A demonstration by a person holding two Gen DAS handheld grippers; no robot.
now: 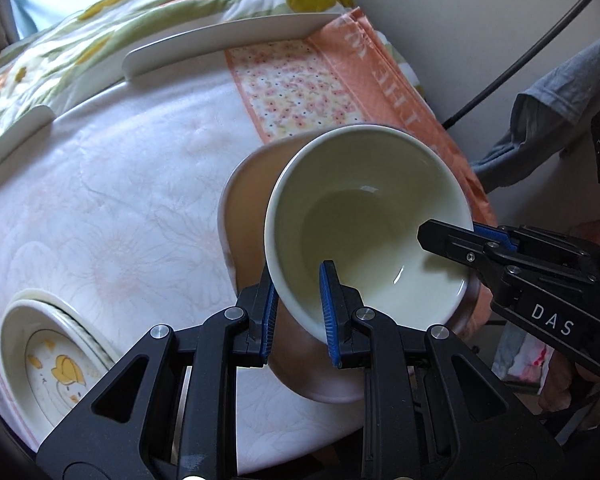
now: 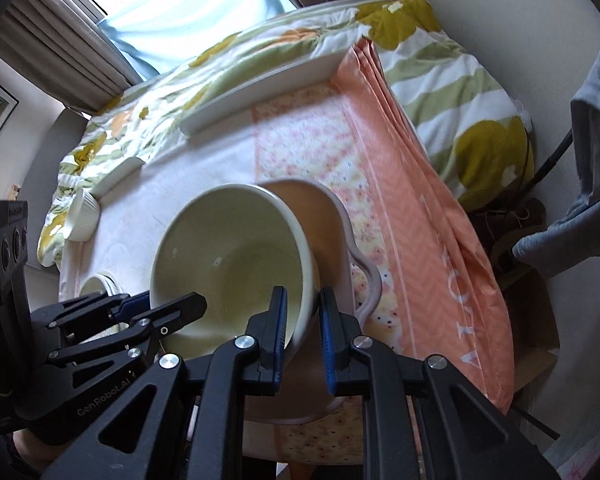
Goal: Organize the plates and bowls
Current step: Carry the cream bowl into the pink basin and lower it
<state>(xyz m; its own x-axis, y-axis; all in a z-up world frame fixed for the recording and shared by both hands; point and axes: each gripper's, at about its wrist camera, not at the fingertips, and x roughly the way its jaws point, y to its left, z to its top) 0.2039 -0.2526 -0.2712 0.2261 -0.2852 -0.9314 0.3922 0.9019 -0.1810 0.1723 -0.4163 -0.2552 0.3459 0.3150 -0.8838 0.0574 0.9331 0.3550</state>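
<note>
A cream bowl [image 1: 364, 216] is held tilted inside a larger pink bowl with a handle [image 1: 248, 208]. My left gripper [image 1: 298, 316] is shut on the cream bowl's near rim, one finger inside and one outside. My right gripper [image 2: 302, 336] is shut on the cream bowl's [image 2: 236, 248] opposite rim; it shows at the right of the left wrist view [image 1: 460, 240]. The pink bowl [image 2: 324, 216] sits on the cloth-covered table [image 1: 120, 200]. A stack of plates with a yellow chick picture [image 1: 56, 364] lies at the near left.
Long white trays [image 1: 228, 36] lie along the table's far edge. A small white ramekin [image 2: 82, 216] stands at the far left. An orange floral cloth [image 2: 400, 184] hangs over the right edge. A floral quilt [image 2: 440, 80] lies behind. A cable hangs at the right.
</note>
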